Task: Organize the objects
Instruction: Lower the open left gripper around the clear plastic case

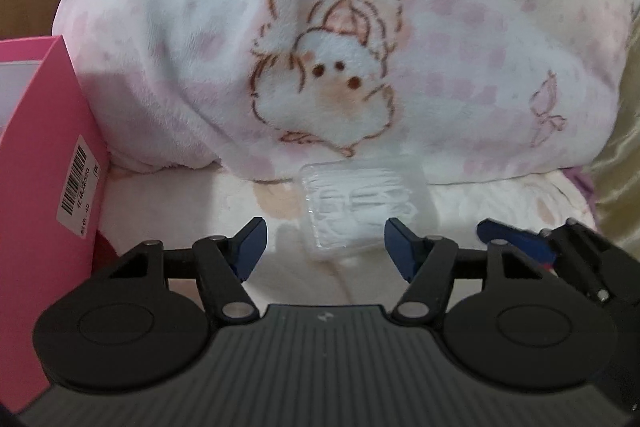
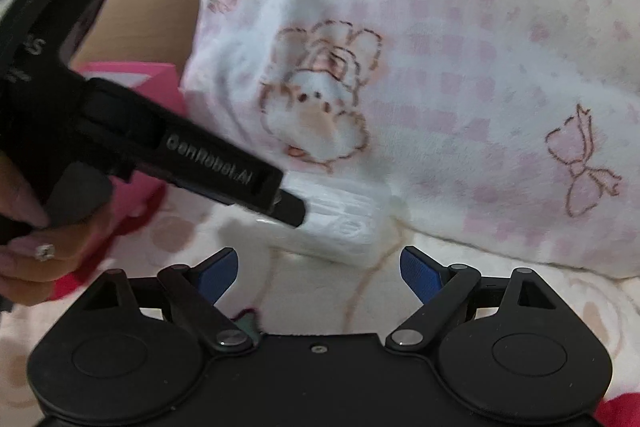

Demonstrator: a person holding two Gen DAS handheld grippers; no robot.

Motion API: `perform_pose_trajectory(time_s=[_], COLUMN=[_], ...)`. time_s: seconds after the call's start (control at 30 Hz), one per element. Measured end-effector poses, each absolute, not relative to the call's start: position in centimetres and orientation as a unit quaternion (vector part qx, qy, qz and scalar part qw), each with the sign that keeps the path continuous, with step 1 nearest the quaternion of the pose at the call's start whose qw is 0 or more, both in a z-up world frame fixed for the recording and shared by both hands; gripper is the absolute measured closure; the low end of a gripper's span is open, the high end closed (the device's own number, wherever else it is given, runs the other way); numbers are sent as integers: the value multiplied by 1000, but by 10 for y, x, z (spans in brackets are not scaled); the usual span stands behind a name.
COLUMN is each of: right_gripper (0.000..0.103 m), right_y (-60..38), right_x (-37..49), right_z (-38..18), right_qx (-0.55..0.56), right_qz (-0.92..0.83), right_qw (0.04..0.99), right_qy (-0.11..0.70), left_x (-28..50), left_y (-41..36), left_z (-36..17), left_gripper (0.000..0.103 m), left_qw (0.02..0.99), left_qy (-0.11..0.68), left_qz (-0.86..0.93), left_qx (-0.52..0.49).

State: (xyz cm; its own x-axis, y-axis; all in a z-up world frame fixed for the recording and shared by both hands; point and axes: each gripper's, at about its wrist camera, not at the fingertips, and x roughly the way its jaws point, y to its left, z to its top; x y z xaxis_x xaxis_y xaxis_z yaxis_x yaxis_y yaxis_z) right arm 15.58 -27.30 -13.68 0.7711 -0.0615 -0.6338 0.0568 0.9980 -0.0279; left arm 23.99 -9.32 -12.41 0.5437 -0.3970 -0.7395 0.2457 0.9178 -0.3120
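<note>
Early in the tidying, by the look of it: clear plastic case (image 1: 362,205) of white items not yet gripped, lying on the cream bedding just before the pink printed blanket (image 1: 320,47). Left gripper (image 1: 325,247) part-open, straddling its near end, empty. Right gripper (image 2: 319,275) wide, empty, close behind. Pink box (image 1: 44,163) waiting open at left.

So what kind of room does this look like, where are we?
Most likely a bedroom, on a bed: a plush pink-checked blanket with cartoon prints is heaped on soft bedding, with a pink box and a cardboard box alongside.
</note>
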Motion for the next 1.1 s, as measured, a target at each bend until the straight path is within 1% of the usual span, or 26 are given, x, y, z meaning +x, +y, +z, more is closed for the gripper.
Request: perform_pose_trajectory(time_s=[0.33, 0.37, 0.4, 0.43, 0.47, 0.53, 0.57, 0.7, 0.83, 0.97, 1.1], right_gripper=[13, 14, 19, 22, 22, 22, 22, 20, 20, 12, 9], right_y=[-283, -283, -284, -284, -285, -289, -290, -292, -290, -290, -294], right_x=[182, 185, 187, 189, 189, 190, 192, 199, 200, 205, 210], right_z=[-148, -151, -153, -155, -155, -155, -156, -159, -160, -165, -169], right_qx=[1, 4, 7, 6, 7, 22, 28, 27, 20, 14, 20], right_qz=[-23, -18, -10, 14, 9, 6, 6, 4, -1, -2, 3], right_qw=[929, 926, 924, 921, 922, 924, 923, 921, 921, 922, 920], right_qy=[370, 376, 382, 388, 386, 381, 384, 390, 390, 388, 391], left_x=[255, 256, 256, 256, 256, 253, 253, 258, 261, 260, 253], left_y=[-95, -96, -95, -92, -88, -87, -89, -87, -84, -92, -101], left_z=[-141, -142, -144, -144, -143, -140, -141, -150, -158, -158, -157], left_gripper=[40, 43, 47, 53, 59, 61, 61, 60, 57, 57, 57], left_qw=[860, 858, 855, 849, 848, 854, 854, 845, 839, 842, 853], left_qy=[455, 457, 457, 462, 462, 452, 453, 463, 463, 457, 447], left_qz=[-198, -200, -207, -212, -208, -211, -212, -209, -212, -224, -217], left_qx=[-119, -123, -130, -145, -155, -151, -143, -169, -194, -181, -161])
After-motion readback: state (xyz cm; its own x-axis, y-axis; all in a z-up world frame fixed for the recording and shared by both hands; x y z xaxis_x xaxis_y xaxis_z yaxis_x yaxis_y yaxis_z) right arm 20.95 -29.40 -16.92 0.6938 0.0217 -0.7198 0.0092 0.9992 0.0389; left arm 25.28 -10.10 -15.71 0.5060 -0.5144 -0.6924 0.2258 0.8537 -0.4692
